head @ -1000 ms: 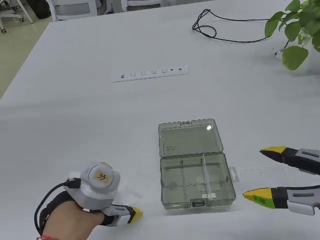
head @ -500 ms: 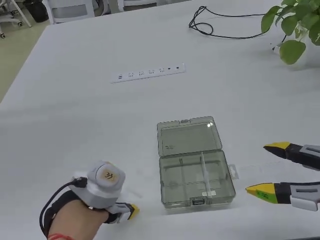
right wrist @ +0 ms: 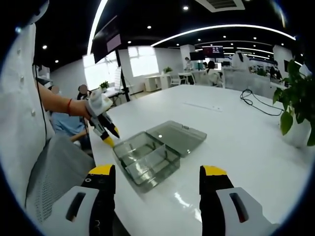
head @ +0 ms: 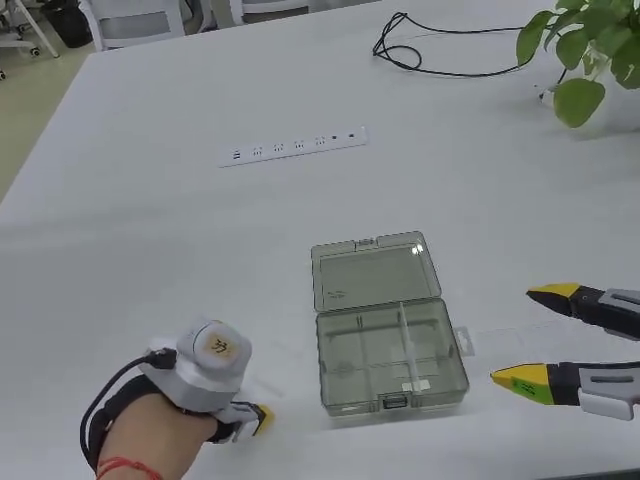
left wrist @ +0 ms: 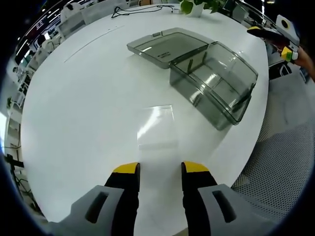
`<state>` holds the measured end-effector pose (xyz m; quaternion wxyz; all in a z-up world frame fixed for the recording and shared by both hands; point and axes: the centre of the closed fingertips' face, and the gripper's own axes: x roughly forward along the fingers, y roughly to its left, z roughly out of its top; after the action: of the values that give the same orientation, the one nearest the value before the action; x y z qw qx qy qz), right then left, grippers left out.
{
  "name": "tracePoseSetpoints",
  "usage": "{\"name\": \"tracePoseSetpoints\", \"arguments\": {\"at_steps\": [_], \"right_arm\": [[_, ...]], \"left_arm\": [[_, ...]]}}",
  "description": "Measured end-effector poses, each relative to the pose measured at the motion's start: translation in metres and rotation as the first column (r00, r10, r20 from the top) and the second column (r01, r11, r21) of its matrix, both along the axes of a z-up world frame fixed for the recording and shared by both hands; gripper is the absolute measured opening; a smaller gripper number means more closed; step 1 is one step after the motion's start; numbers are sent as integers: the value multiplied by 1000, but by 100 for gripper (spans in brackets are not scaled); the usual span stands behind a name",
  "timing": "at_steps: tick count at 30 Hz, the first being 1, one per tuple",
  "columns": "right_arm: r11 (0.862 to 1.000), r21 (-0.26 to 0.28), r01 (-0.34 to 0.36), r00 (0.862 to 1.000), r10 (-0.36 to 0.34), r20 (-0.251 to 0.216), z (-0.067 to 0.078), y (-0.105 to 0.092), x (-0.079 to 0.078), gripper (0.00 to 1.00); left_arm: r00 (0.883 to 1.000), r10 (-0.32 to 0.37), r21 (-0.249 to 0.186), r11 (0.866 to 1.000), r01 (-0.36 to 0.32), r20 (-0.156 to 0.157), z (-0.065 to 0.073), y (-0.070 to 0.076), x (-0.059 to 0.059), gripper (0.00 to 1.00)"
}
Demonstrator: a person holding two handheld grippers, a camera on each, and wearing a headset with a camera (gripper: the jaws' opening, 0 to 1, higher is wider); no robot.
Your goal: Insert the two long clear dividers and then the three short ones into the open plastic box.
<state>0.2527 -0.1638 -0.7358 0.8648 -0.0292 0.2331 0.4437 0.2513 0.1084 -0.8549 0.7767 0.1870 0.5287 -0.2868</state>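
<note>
The smoky clear plastic box (head: 342,366) lies open on the white table, its lid (head: 375,272) folded back flat. One long clear divider (head: 407,343) stands inside the base. In the left gripper view a flat clear divider (left wrist: 156,126) lies on the table just ahead of my left gripper (left wrist: 160,169), whose jaws are slightly apart and hold nothing; the box (left wrist: 211,81) is beyond it. My left gripper (head: 258,418) is left of the box. My right gripper (head: 525,335) stands wide open to its right, a faint clear divider (head: 468,342) lying on the table there. The right gripper (right wrist: 157,172) faces the box (right wrist: 147,157).
A white power strip (head: 292,148) lies farther back on the table. A black cable (head: 430,55) loops at the far edge and a green plant (head: 580,50) stands at the back right. The table's near edge runs just below both grippers.
My left gripper has drawn back a little toward the near edge. The right gripper has barely moved. The head camera has shifted slightly.
</note>
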Motion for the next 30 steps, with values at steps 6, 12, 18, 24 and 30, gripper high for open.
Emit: {"name": "tracePoseSetpoints", "arguments": {"at_steps": [6,12,18,24,30], "right_arm": [[1000,-3,3,1000,-3,-6,-2,-1,-2,70],[1000,-8,2,1000,-2,-4,-1,1,-3,70],[1000,-10,-5,1000,5,-4,1,5,-3,70],[1000,-16,-6,1000,6,-5,4,7,-2,70],[1000,-25,-5,1000,4,-2,8,11,0,70]], "left_arm": [[1000,18,-25,1000,-18,-14,1,0,0,31],[1000,5,-32,999,-5,-9,1,0,-2,31],[1000,15,-48,999,-16,-2,3,1,-2,30],[1000,29,-72,997,-28,9,7,3,0,30],[997,70,-137,988,-66,28,19,2,4,30]]}}
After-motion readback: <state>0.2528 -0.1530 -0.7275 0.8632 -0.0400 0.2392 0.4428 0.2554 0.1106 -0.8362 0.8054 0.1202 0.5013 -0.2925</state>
